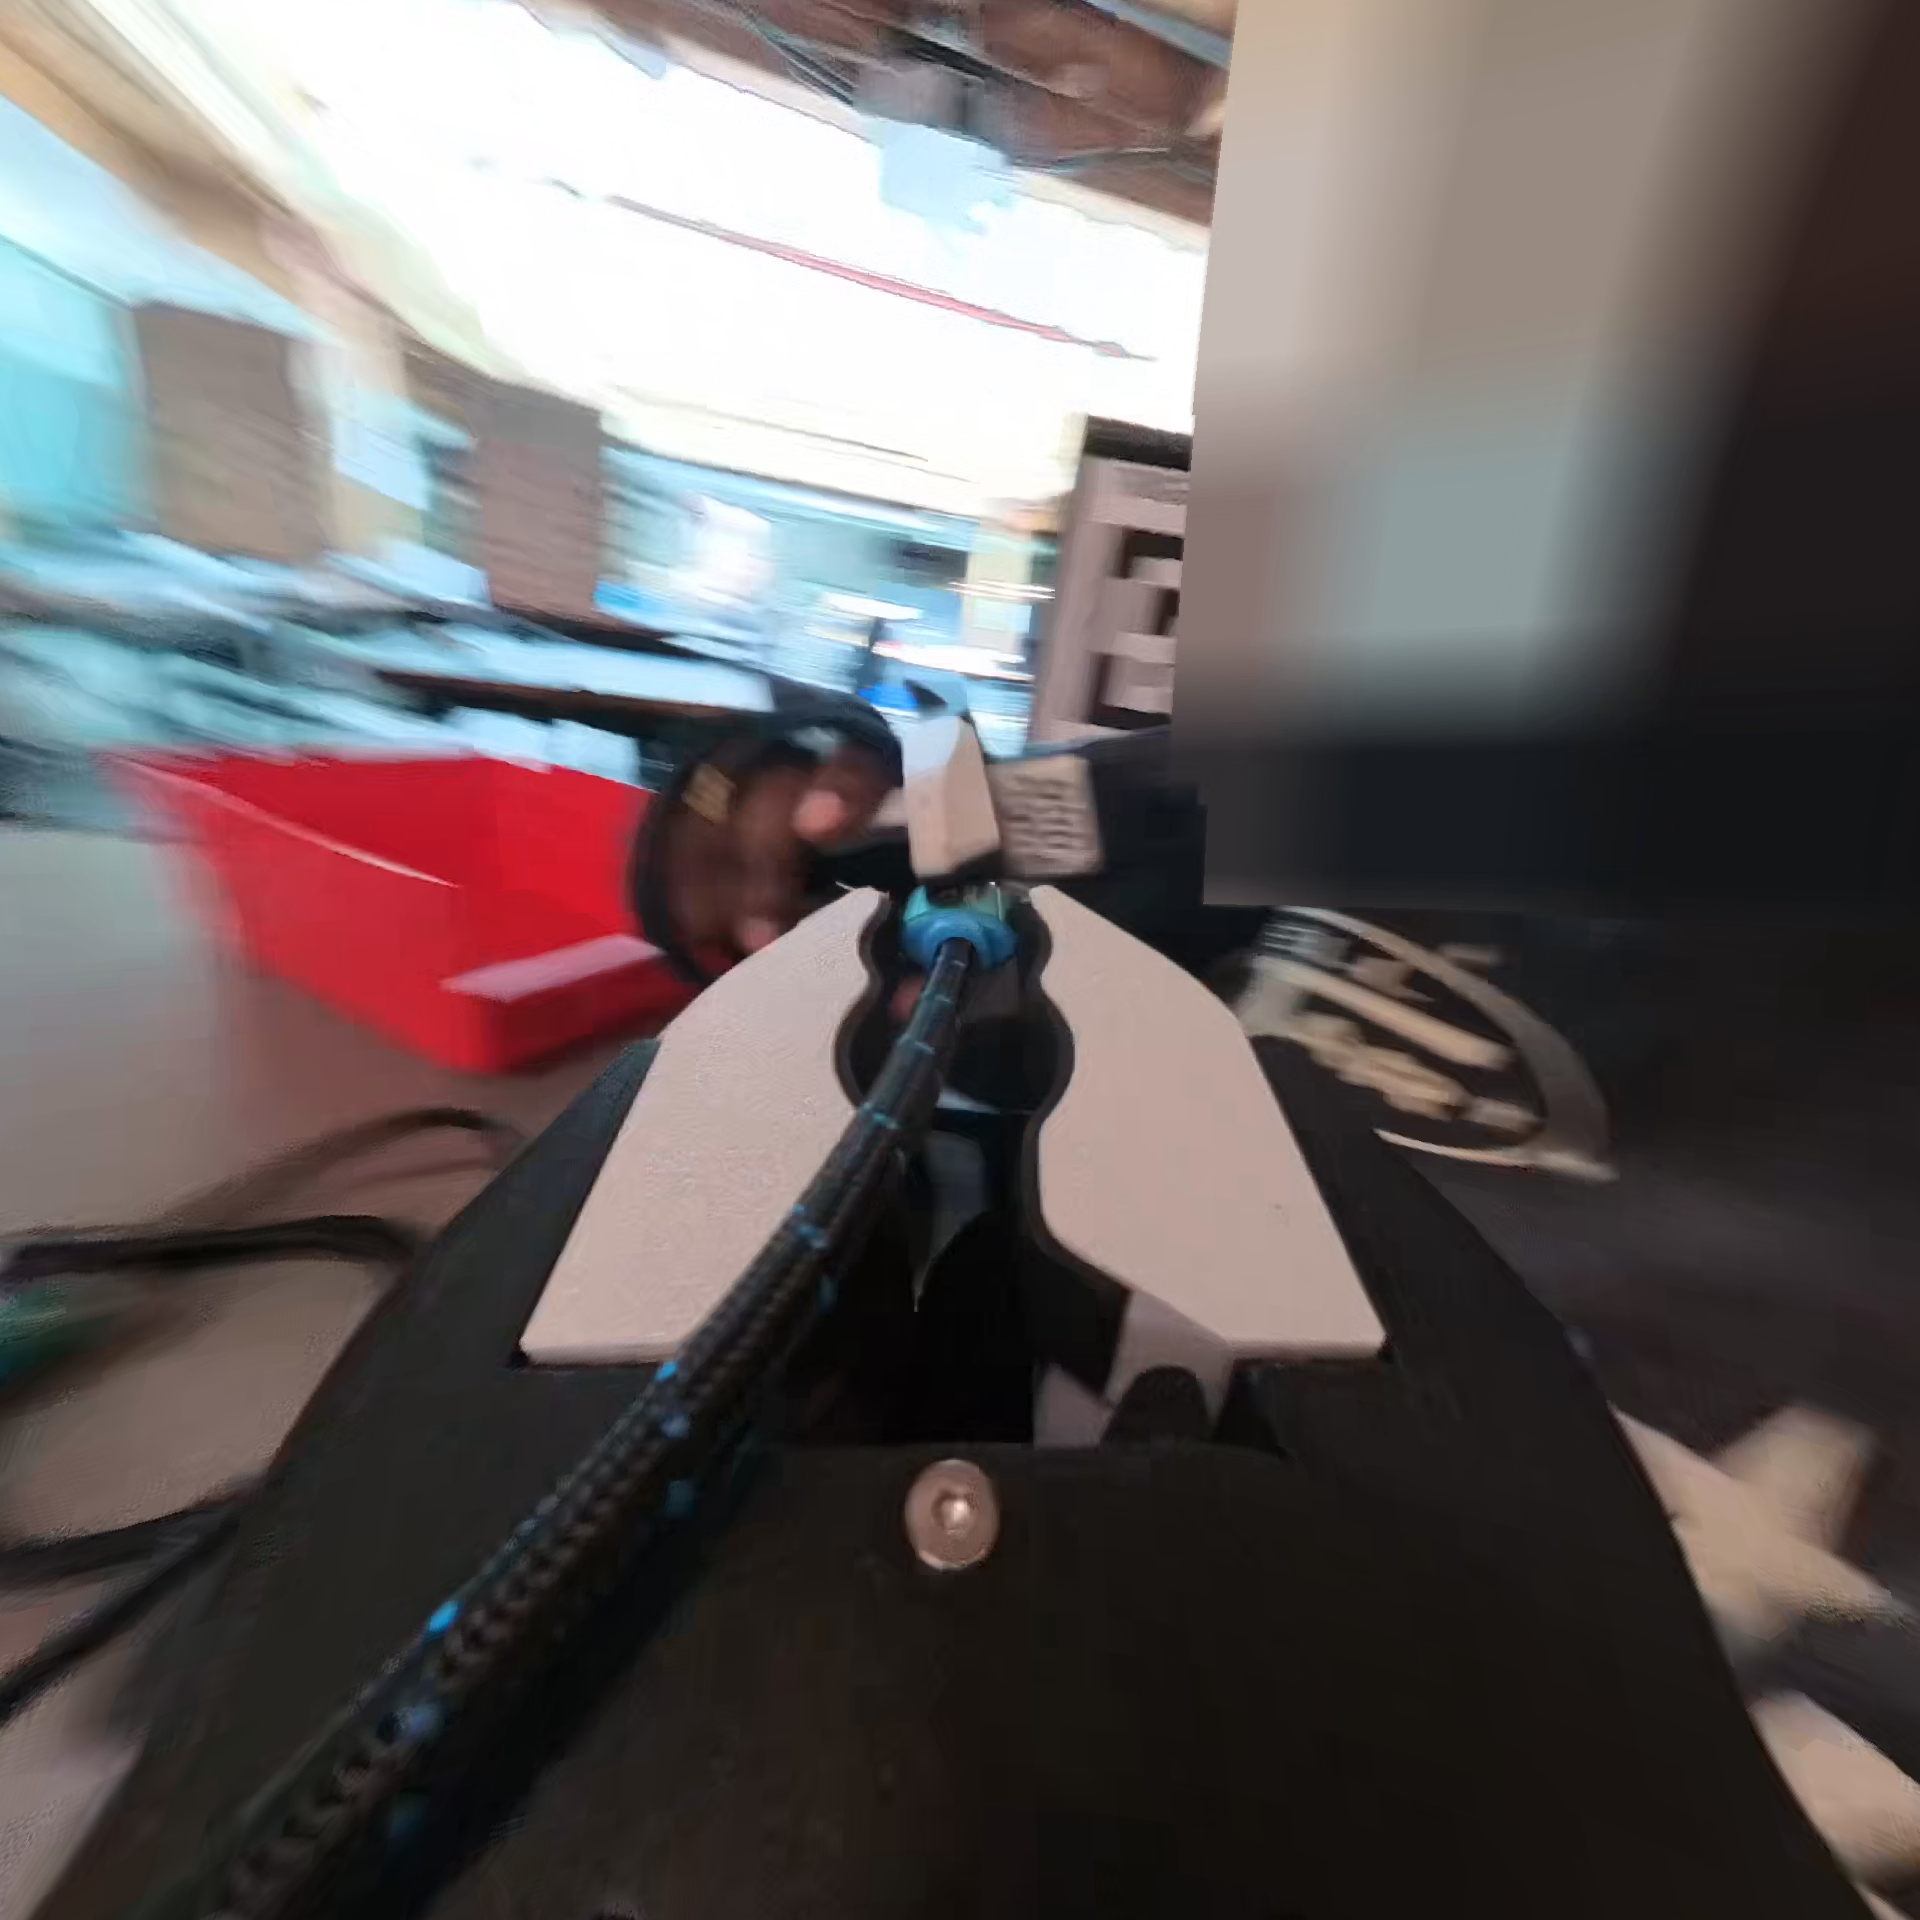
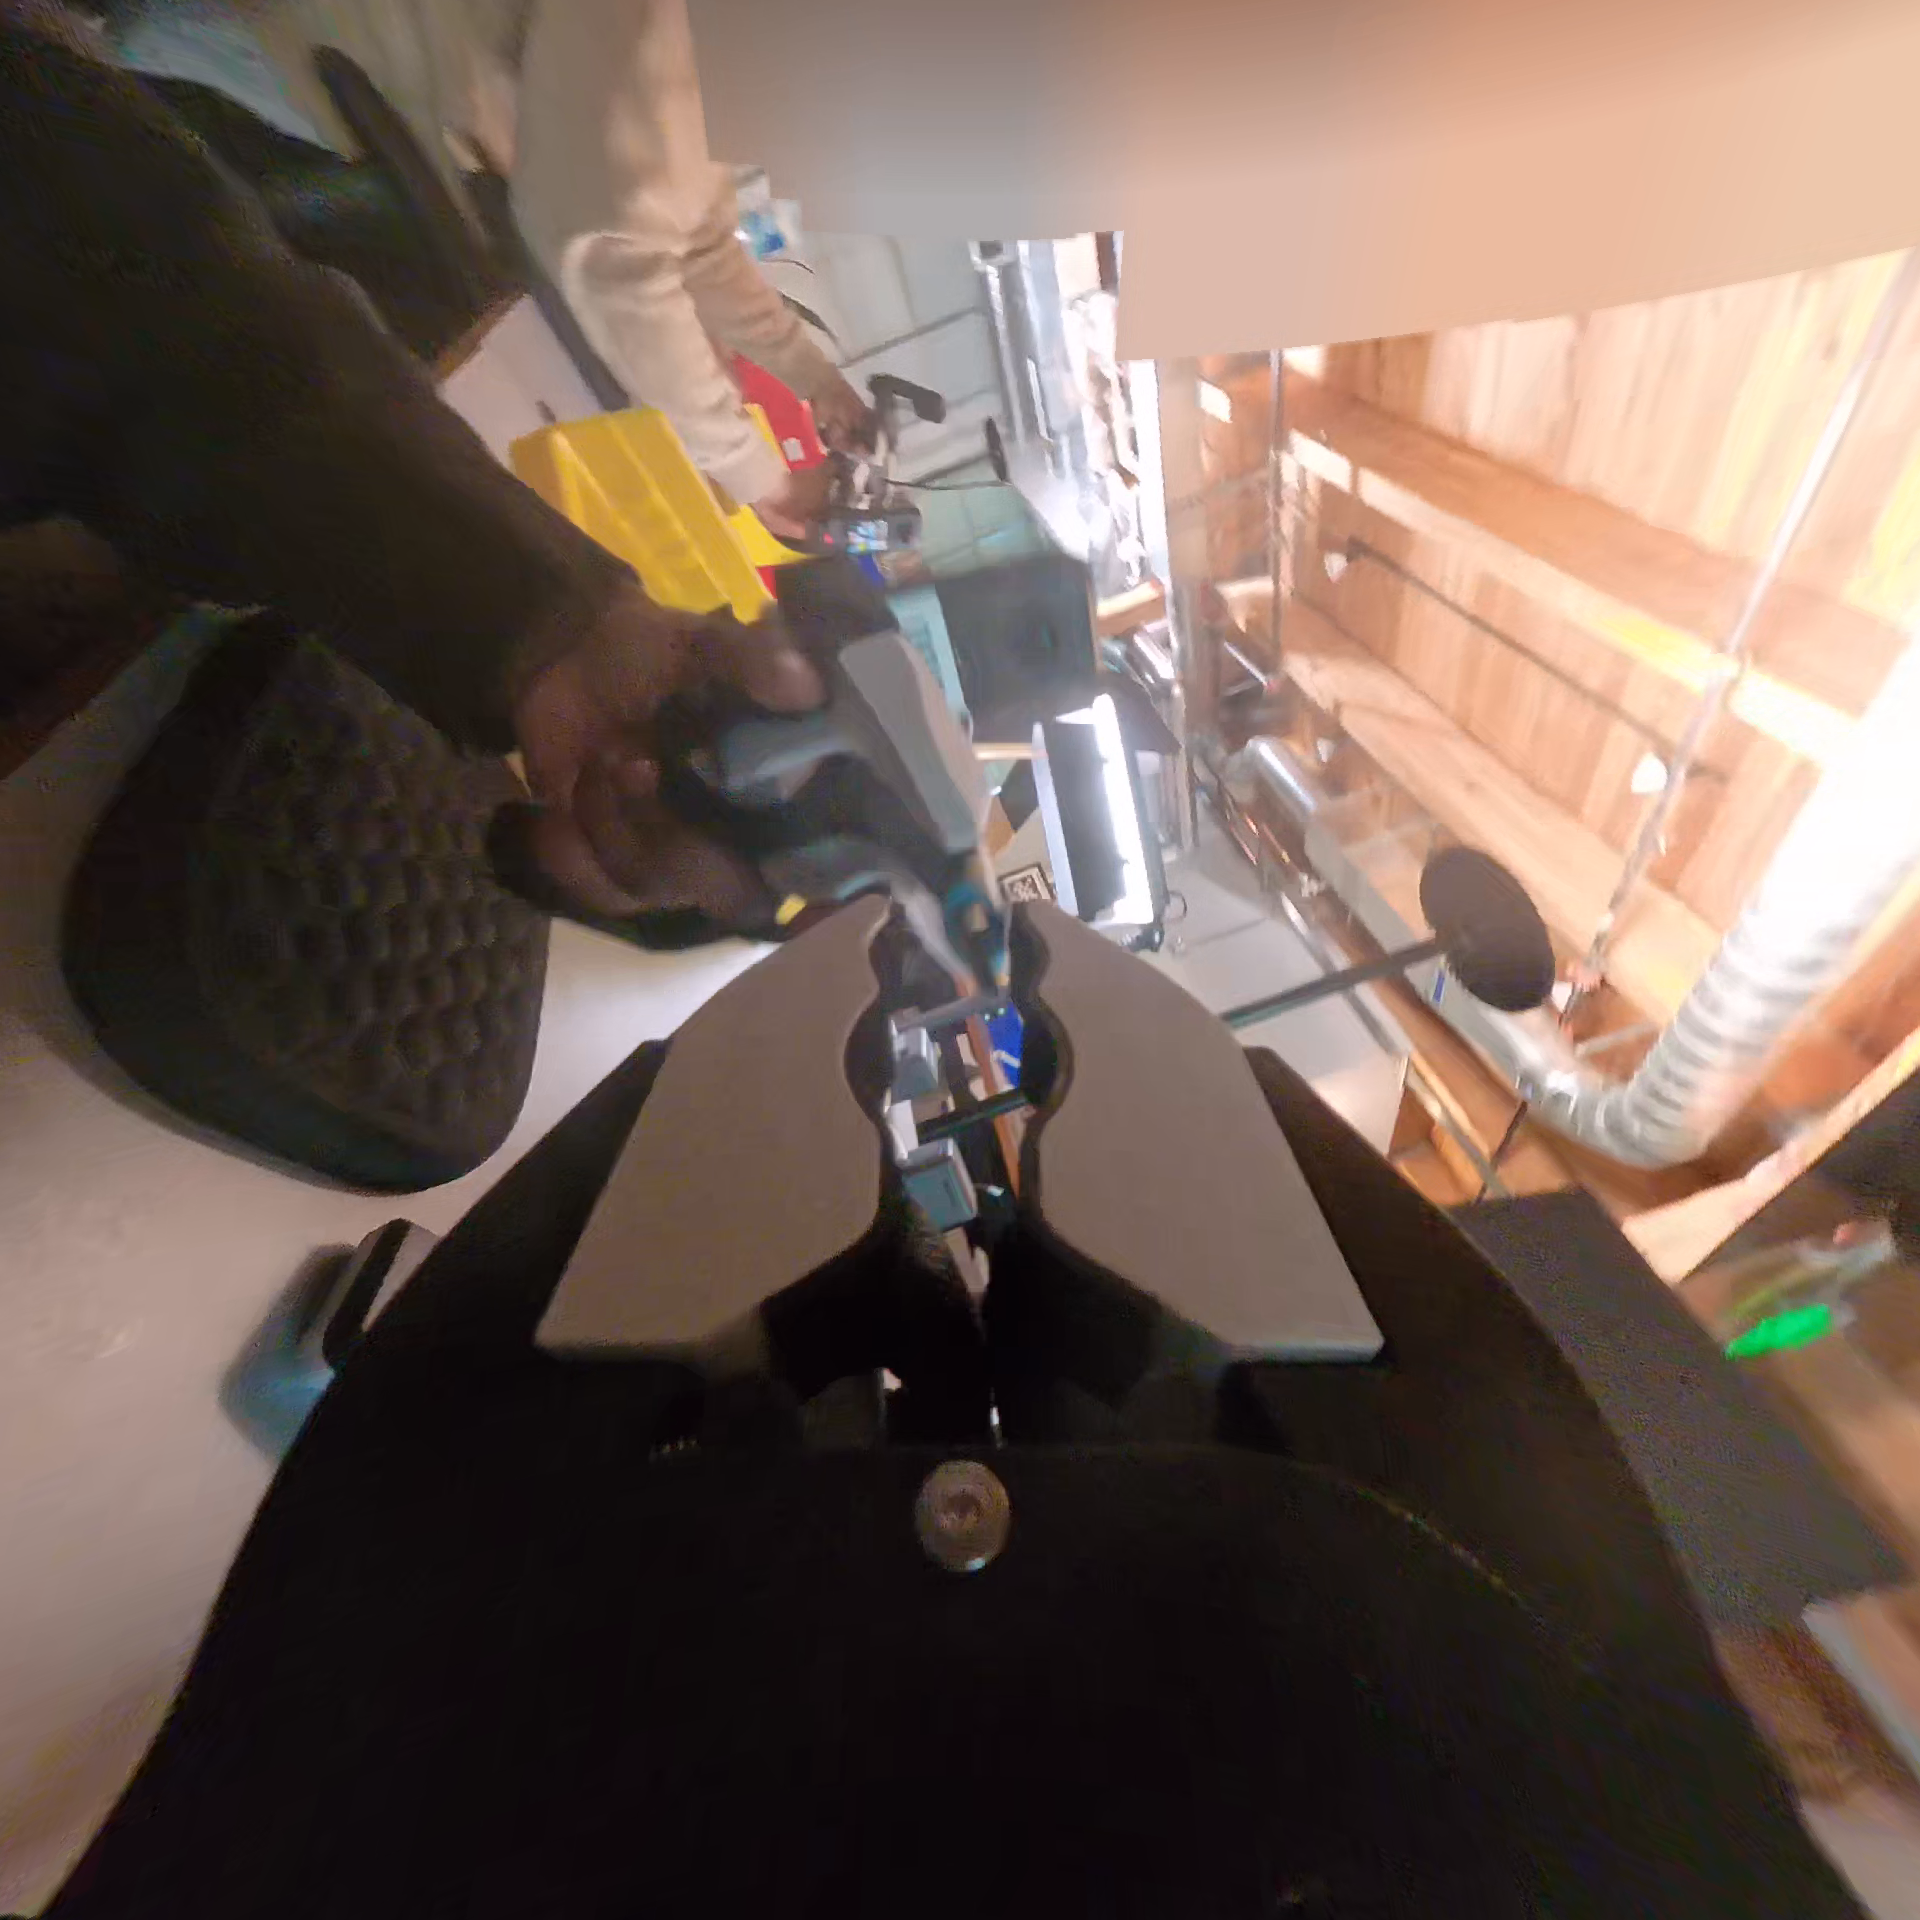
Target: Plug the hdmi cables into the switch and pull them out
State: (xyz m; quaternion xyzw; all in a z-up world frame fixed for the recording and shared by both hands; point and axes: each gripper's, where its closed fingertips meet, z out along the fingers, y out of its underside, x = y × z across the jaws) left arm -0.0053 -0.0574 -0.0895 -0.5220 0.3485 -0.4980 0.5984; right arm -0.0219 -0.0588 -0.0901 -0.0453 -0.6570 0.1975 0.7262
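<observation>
**Gripping the cable end, both grippers meeting tip to tip**

Looking along your left gripper, you see its pale fingers nearly closed on the blue collar of the HDMI cable, whose black braided cord with blue flecks runs back over the gripper body to the lower left corner. Just past the tips sits the other gripper, with a hand behind it. A red bin stands on the pale table to the left; blur hides whatever it holds. Loose dark cables lie at the left edge, so free table there is narrow. The switch cannot be made out.

From your right gripper, the fingers stand close together with a slim gap; a blue-tipped part shows at the tips, but you cannot tell whether it is clamped. Your left hand and its gripper come in from the upper left, touching that point. A dark textured cushion lies on the white table left of you, with bare surface below it. A yellow bin sits farther back, contents unseen.
</observation>
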